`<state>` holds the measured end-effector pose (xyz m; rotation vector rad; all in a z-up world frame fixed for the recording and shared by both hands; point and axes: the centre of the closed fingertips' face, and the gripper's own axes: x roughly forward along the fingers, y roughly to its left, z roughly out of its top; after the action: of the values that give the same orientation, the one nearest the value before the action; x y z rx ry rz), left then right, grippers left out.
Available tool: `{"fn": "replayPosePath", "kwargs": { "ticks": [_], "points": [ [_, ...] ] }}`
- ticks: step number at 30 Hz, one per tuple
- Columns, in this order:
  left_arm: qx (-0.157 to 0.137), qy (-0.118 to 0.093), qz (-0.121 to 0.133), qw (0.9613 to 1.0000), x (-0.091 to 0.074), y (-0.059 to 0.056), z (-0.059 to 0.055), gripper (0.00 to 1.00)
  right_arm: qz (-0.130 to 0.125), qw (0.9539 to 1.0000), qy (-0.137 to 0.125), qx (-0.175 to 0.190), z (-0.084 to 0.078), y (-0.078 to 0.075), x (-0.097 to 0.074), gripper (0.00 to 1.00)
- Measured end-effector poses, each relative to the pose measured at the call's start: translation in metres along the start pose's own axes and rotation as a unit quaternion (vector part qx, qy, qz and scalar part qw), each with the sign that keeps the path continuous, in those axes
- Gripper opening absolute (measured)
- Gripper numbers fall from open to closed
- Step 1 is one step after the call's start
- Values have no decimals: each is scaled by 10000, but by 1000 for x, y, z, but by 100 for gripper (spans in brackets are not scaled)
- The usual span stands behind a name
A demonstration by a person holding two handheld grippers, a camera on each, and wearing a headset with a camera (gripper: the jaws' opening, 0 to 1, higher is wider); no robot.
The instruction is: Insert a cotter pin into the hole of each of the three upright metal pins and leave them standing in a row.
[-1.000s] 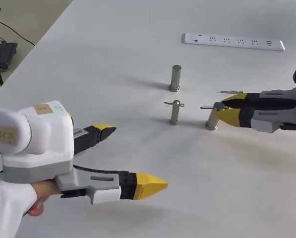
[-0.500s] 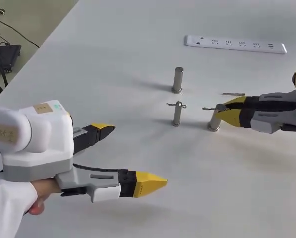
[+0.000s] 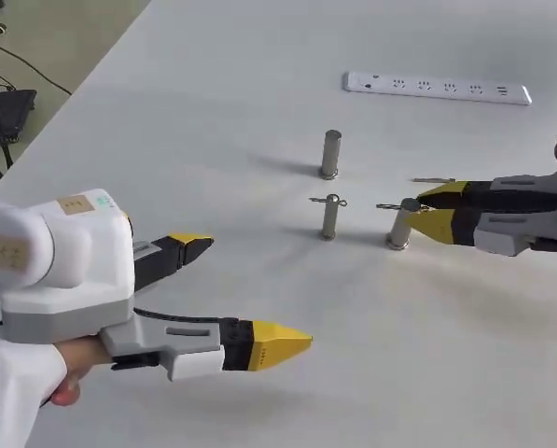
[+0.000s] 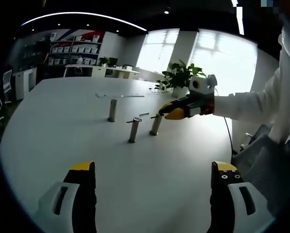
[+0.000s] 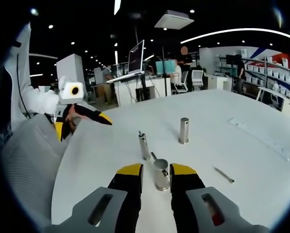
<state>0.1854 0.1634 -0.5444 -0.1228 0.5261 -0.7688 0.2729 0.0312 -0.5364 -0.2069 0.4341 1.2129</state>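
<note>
Left gripper (image 3: 255, 290): yellow-tipped jaws spread wide. Right gripper (image 5: 157, 169) flanks a smooth cylindrical metal pin (image 3: 399, 229) — thin cotter pin (image 3: 390, 204) through it — grip unclear.

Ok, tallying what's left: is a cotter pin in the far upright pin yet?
Out. The far pin stands bare, nothing crossing its top, unlike the middle pin with its cotter pin through.
</note>
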Motion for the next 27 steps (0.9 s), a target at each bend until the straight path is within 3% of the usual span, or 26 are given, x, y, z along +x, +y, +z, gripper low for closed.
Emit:
{"fn": "replayPosePath", "kwargs": {
  "ticks": [5, 12, 16, 21, 25, 27],
  "points": [
    [19, -23, -38, 10000, -1, -2, 2, 99, -112, 9998, -116, 71, 10, 8, -16, 25],
    [23, -70, -64, 10000, -3, -4, 5, 99, -249, 9995, -187, 96, 16, 33, -37, 36],
    [34, -97, -76, 9999, -6, -4, 7, 99, -332, 9990, -170, 230, 13, 46, -46, 49],
    [34, -100, -77, 9999, -9, -4, 9, 99, -493, 9979, -38, 425, 2, 56, -57, 52],
    [30, -91, -77, 9999, -12, -3, 9, 99, -605, 9957, -145, 681, 0, 63, -65, 63],
    [31, -68, -79, 9999, -14, -2, 8, 99, -699, 9938, -189, 849, -2, 65, -68, 61]
  ]
}}
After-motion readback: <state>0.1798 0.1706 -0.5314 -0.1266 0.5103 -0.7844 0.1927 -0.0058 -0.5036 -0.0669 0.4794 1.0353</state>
